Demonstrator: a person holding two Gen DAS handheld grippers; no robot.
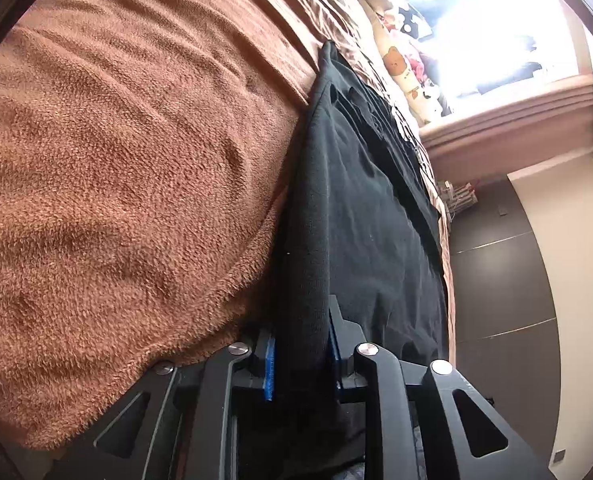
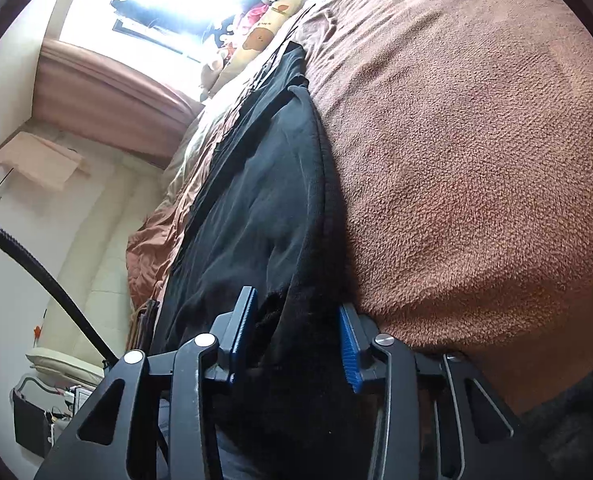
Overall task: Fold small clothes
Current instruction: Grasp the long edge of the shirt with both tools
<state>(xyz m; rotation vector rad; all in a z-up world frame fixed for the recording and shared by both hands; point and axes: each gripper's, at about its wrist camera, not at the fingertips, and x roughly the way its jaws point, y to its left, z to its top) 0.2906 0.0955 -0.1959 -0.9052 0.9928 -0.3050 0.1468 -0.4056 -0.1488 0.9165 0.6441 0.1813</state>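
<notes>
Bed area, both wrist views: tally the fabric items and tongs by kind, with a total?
Black knit garment: 1
Brown fleece blanket: 1
Cream bear-print pillow: 1
Tongs, left and right, each with black cloth between its blue pads: 2
Total: 5
</notes>
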